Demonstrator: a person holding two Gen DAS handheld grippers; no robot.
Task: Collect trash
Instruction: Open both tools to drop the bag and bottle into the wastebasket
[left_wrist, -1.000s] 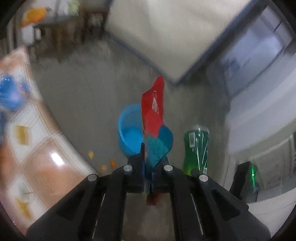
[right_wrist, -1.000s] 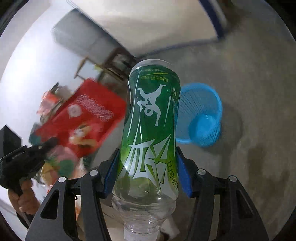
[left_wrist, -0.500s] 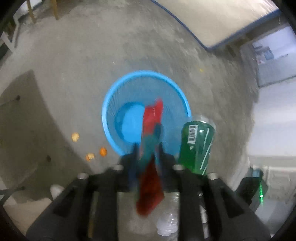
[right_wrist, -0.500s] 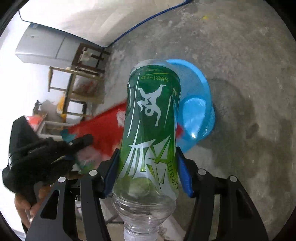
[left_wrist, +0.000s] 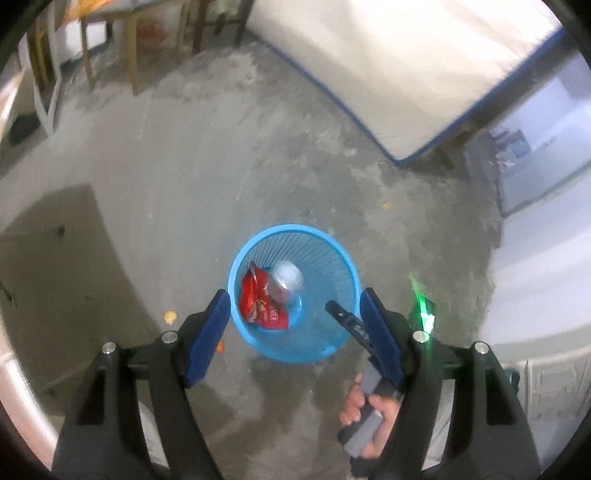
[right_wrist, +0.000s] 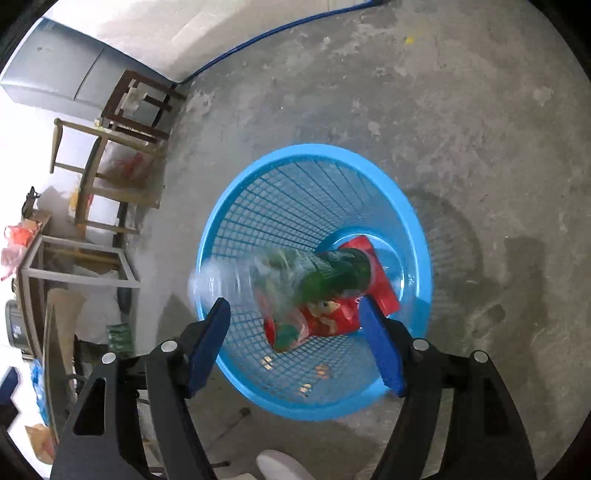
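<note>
A blue mesh basket (left_wrist: 291, 227) stands on the concrete floor. Inside it lies a red snack wrapper (left_wrist: 258, 301), with a clear bottle (left_wrist: 286, 280) on top. Above the basket, my left gripper (left_wrist: 293, 297) is opening, its blue pads wide apart and bare. In the right wrist view the green-labelled bottle (right_wrist: 325, 275) is a blur, falling free into the basket (right_wrist: 314, 149) onto the wrapper (right_wrist: 332, 319). My right gripper (right_wrist: 293, 308) hangs over the near rim, also opening, its pads clear of the bottle. A hand (left_wrist: 365, 406) holds that gripper in the left wrist view.
Wooden stools (right_wrist: 122, 147) and a metal frame (right_wrist: 74, 266) stand to the left of the basket, in front of a grey cabinet (right_wrist: 66, 74). A blue-edged mattress (left_wrist: 388, 74) lies beyond. Orange scraps (left_wrist: 170, 315) dot the floor. A white shoe tip (right_wrist: 280, 465) shows below.
Both grippers came down over the basket and opened. The left one let go of the red wrapper, which now lies inside. The right one released the green bottle, which is dropping in.
</note>
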